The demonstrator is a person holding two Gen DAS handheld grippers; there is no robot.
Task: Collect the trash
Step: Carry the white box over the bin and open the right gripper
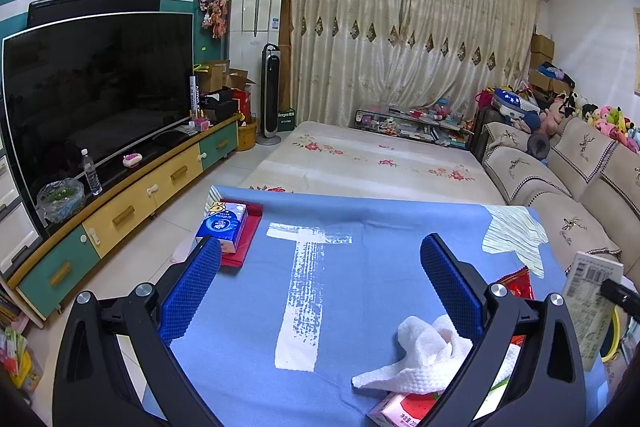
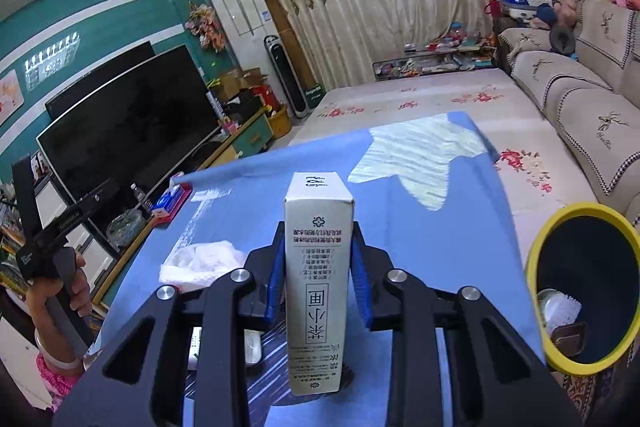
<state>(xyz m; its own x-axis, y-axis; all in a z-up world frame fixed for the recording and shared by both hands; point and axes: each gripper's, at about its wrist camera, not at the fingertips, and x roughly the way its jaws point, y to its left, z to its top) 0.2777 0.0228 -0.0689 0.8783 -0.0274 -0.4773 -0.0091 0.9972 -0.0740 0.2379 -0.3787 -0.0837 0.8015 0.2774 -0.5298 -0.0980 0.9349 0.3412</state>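
Note:
My right gripper [image 2: 318, 275] is shut on a tall white drink carton [image 2: 318, 287] with Chinese print and holds it above the blue tablecloth [image 2: 460, 227]. The carton also shows at the right edge of the left wrist view [image 1: 592, 303]. A yellow-rimmed dark bin [image 2: 536, 267] stands to the right, with some trash inside. My left gripper [image 1: 320, 283] is open and empty above the blue cloth. A crumpled white paper towel [image 1: 424, 351] lies beside its right finger [image 1: 452, 287]; it also shows in the right wrist view [image 2: 200, 261]. A pink watermelon-print carton [image 1: 404, 409] lies below it.
A blue tissue pack [image 1: 222, 227] on a red tray [image 1: 244, 247] sits at the table's far left corner. A red wrapper [image 1: 516, 285] lies at the right. Beyond are a floral mat [image 1: 380, 159], a TV cabinet [image 1: 128, 203] at left and a sofa [image 1: 560, 187] at right.

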